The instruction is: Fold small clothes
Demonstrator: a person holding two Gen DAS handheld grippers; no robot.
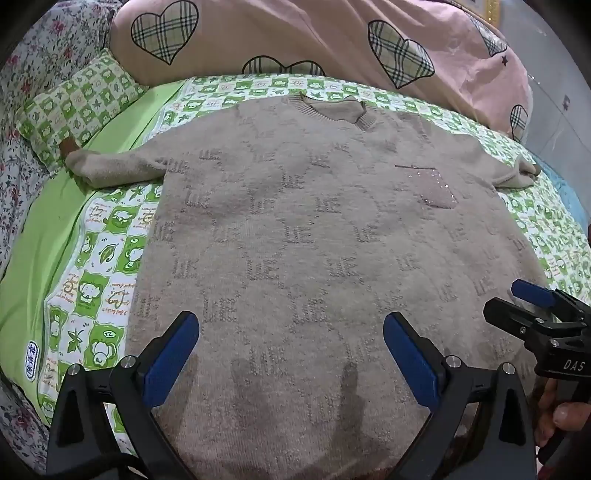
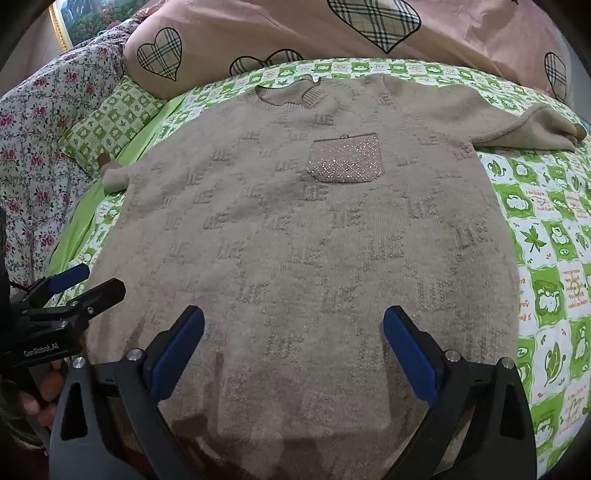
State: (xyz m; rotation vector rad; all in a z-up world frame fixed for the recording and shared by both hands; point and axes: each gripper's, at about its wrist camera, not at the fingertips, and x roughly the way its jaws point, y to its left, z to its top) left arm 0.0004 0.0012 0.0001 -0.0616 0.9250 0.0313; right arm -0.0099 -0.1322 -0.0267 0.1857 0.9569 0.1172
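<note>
A beige knitted sweater [image 1: 295, 236] with a sparkly chest pocket [image 2: 345, 157] lies spread flat, front up, on a green checked bedsheet [image 1: 99, 251]; it fills the right wrist view too [image 2: 295, 251]. Both sleeves stretch out sideways, collar at the far end. My left gripper [image 1: 291, 350] is open and empty, hovering over the sweater's lower hem area. My right gripper [image 2: 293, 347] is open and empty, also above the hem, to the right of the left one. The right gripper also shows at the left wrist view's right edge [image 1: 535, 306]; the left gripper shows at the right wrist view's left edge [image 2: 79, 286].
A pink quilt with plaid hearts [image 1: 295, 40] is heaped behind the collar. A small green checked pillow [image 1: 74, 107] lies by the left sleeve, beside floral bedding [image 1: 22, 74]. A framed picture [image 2: 85, 18] hangs at the back left.
</note>
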